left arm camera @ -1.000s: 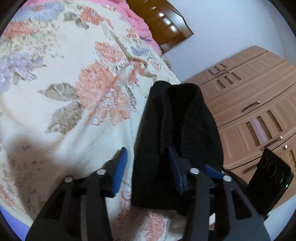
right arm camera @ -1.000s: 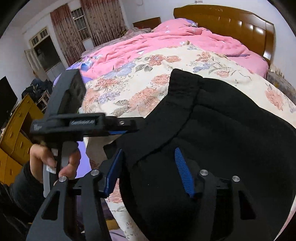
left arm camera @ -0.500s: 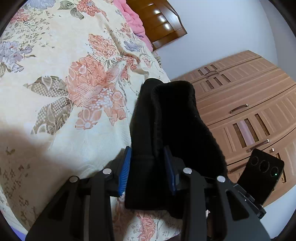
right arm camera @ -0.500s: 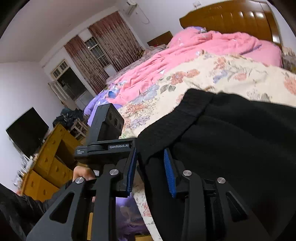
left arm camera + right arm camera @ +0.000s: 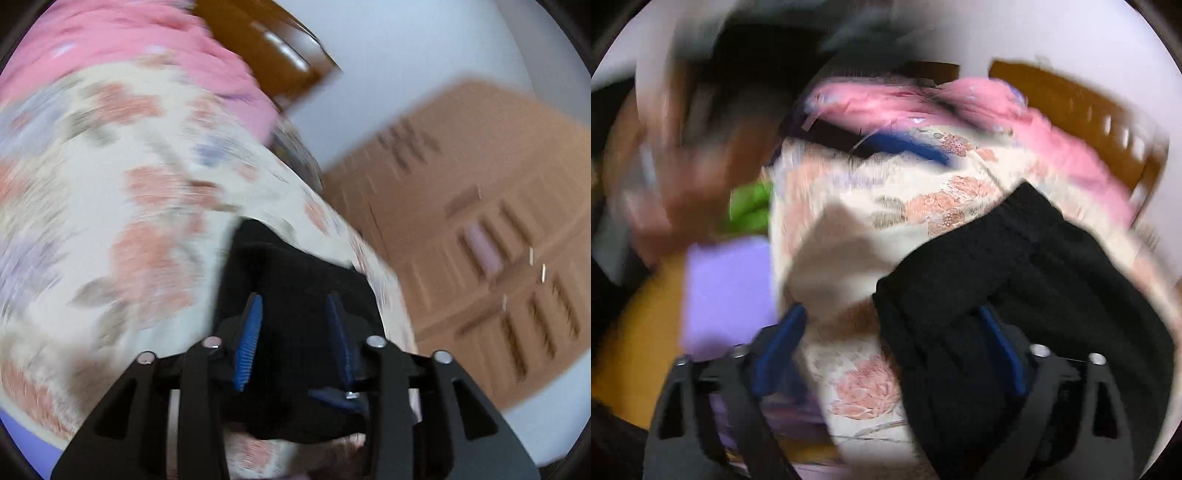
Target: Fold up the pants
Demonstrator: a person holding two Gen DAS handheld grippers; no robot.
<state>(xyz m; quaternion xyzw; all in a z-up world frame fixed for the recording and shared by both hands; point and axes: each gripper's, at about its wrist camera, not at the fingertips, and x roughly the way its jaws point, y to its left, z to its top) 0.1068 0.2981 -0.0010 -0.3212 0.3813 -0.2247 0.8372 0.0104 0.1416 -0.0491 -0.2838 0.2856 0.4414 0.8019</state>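
Observation:
The black pants [image 5: 295,280] lie folded into a short bundle on the floral bedspread [image 5: 122,206]. My left gripper [image 5: 293,332] stands over the bundle with black cloth between its blue pads, which sit a moderate gap apart. In the right wrist view the pants [image 5: 1034,273] lie on the bedspread [image 5: 923,199] at the right. My right gripper [image 5: 886,354] is wide open; its left pad [image 5: 779,347] is over bare bedspread and its right pad is at the cloth's edge. Both views are blurred by motion.
A pink quilt [image 5: 155,51] and a wooden headboard [image 5: 273,48] lie at the bed's far end. A wooden wardrobe [image 5: 480,240] stands to the right. In the right wrist view a purple sheet edge [image 5: 727,291] and blurred room clutter are at the left.
The right gripper has opened wide and let go of the pants' edge. The pants now lie lower and flatter on the bed. Both cameras have swung sharply, blurring the views.

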